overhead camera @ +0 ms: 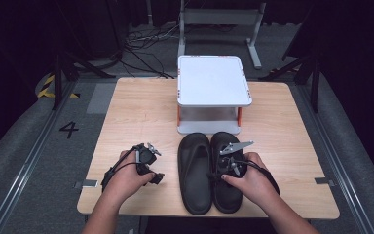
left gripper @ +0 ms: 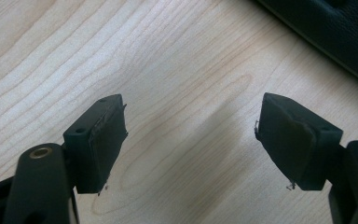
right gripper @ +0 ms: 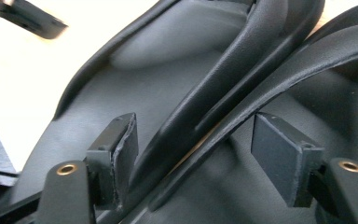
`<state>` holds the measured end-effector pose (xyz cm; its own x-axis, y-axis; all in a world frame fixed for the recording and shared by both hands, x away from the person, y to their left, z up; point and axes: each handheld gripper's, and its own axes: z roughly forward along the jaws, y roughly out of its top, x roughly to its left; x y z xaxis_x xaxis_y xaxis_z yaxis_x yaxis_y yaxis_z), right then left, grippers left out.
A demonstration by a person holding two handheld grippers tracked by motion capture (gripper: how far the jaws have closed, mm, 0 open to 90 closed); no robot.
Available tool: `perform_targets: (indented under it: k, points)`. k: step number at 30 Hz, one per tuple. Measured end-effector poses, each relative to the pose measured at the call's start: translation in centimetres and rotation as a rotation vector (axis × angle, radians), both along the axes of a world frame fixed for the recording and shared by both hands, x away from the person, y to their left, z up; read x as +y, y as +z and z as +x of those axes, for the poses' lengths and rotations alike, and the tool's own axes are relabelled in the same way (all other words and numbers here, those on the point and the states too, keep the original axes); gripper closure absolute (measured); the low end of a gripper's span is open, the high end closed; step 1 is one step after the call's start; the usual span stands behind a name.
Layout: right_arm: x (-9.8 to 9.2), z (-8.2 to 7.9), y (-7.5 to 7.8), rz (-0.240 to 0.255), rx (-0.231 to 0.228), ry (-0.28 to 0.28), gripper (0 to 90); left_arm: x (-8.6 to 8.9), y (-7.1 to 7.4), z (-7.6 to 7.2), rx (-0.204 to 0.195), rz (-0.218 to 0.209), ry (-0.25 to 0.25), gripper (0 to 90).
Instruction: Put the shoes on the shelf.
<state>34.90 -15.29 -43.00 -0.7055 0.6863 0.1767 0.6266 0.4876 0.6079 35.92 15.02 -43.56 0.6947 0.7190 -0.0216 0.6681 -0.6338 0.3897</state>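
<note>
Right gripper view looks straight down the right claw (right gripper: 193, 156), whose jaws stand apart on either side of the two strap edges where the pair of black moulded rubber sandals (right gripper: 177, 88) meet. Nothing is pinched yet; the pads sit clear of the rubber on both sides. My guess is the claw is lined up this way so that one squeeze could take both inner straps together and lift the pair as one.

From the high view, the sandals (overhead camera: 209, 173) lie side by side and touching on the pale wooden worktop (overhead camera: 136, 112), toes pointing away from the person, with the right claw (overhead camera: 230, 163) hovering over the right-hand sandal.

Just to the left of the sandals, the left claw (overhead camera: 148, 161) rests low over bare wood. The left gripper view shows its jaws (left gripper: 191, 140) spread wide with nothing between them, and a corner of black sandal (left gripper: 335, 32) at the upper right edge. It looks to be waiting its turn, kept off to the side so it does not crowd the other hand.

Beyond the sandals' toes stands a white two-tier shelf rack with orange posts (overhead camera: 213, 80). Its top tray is bare, and the lower tier, as far as I can see under the top, holds nothing either. That open lower slot faces the sandals, a likely home for them.
</note>
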Motion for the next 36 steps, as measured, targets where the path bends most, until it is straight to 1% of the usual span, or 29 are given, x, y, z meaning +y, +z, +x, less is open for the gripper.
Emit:
perform_targets:
  k: [3,6,7,8,9,10,12,13,14,15,16,18,20,21,22,25,26,27,28,29,30,31,32,33,34,35,36]
  points:
    - [0.4,0.0,-0.3,-0.017,-0.013,-0.023,32.0,-0.1,-0.2,0.0,0.009,-0.003,0.003,24.6]
    - [0.9,0.0,-0.8,-0.034,-0.030,-0.040,30.9,-0.1,-0.4,0.0,0.019,0.003,0.005,24.7]
    - [0.9,0.0,-0.8,-0.034,-0.030,-0.040,30.9,-0.1,-0.4,0.0,0.019,0.003,0.005,24.7]
    - [1.3,-0.1,-1.2,-0.053,-0.043,-0.040,29.4,-0.1,-0.4,0.1,0.020,0.004,0.001,24.7]
    - [1.3,-0.1,-1.2,-0.053,-0.043,-0.040,29.4,-0.1,-0.4,0.1,0.020,0.004,0.001,24.7]
    - [1.5,-0.2,-1.3,-0.062,-0.046,-0.037,27.0,-0.1,-0.3,0.1,0.019,0.000,0.006,24.7]
    - [1.9,-0.4,-1.6,-0.096,-0.083,-0.020,23.9,-0.1,-0.3,0.1,0.017,-0.003,0.008,24.7]
    - [2.0,-0.5,-1.7,-0.105,-0.094,-0.015,21.1,-0.1,-0.3,0.1,0.018,-0.003,0.008,24.7]
    - [2.1,-0.6,-1.8,-0.106,-0.098,0.000,17.9,-0.1,-0.3,0.1,0.020,-0.005,0.009,24.7]
    - [2.2,-0.7,-2.0,-0.114,-0.117,0.016,14.0,0.0,-0.4,0.1,0.018,-0.005,0.010,24.7]
    - [2.4,-0.9,-2.2,-0.108,-0.122,0.011,12.6,0.0,-0.4,0.2,0.019,-0.005,0.010,24.7]
    - [2.4,-1.0,-2.3,-0.109,-0.137,0.002,12.5,0.0,-0.5,0.2,0.026,-0.006,0.011,24.7]
    - [2.3,-1.0,-2.3,-0.105,-0.141,0.003,12.6,0.0,-0.5,0.2,0.024,-0.004,0.009,24.7]
    - [2.3,-1.0,-2.3,-0.103,-0.136,0.003,12.9,0.0,-0.5,0.2,0.022,-0.007,0.008,24.7]
    - [2.3,-1.0,-2.2,-0.101,-0.133,0.003,14.7,-0.1,-0.5,0.2,0.024,-0.008,0.007,24.7]
    - [2.1,-0.8,-1.9,-0.096,-0.130,-0.022,24.2,-0.2,-0.6,0.3,0.024,-0.006,0.004,24.7]
    - [2.1,-0.8,-1.9,-0.096,-0.130,-0.022,24.2,-0.2,-0.6,0.3,0.024,-0.006,0.004,24.7]
    - [1.9,-0.7,-1.8,-0.089,-0.125,-0.028,28.6,-0.2,-0.6,0.3,0.027,-0.003,0.003,24.7]
    - [1.7,-0.5,-1.7,-0.070,-0.101,-0.044,30.6,-0.2,-0.7,0.3,0.025,0.000,-0.001,24.7]
    - [1.7,-0.5,-1.7,-0.070,-0.101,-0.044,30.6,-0.2,-0.7,0.3,0.025,0.000,-0.001,24.6]
    - [1.6,-0.4,-1.7,-0.067,-0.103,-0.044,32.4,-0.2,-0.7,0.3,0.027,0.000,-0.002,24.6]
    - [1.6,-0.4,-1.6,-0.061,-0.091,-0.054,33.7,-0.2,-0.7,0.4,0.025,0.002,-0.005,24.6]
    - [1.6,-0.4,-1.5,-0.067,-0.089,-0.047,37.0,-0.2,-0.7,0.3,0.027,0.000,-0.005,24.6]
    - [1.6,-0.4,-1.5,-0.067,-0.089,-0.047,37.0,-0.2,-0.7,0.3,0.027,0.000,-0.005,24.7]
    - [1.6,-0.4,-1.4,-0.071,-0.094,-0.041,42.0,-0.2,-0.7,0.3,0.029,0.001,-0.003,24.7]
    - [1.5,-0.4,-1.3,-0.073,-0.089,-0.047,50.1,-0.2,-0.7,0.3,0.029,0.000,-0.001,24.7]
    - [1.4,-0.4,-1.2,-0.078,-0.083,-0.057,55.8,-0.2,-0.7,0.3,0.025,0.000,-0.001,24.7]
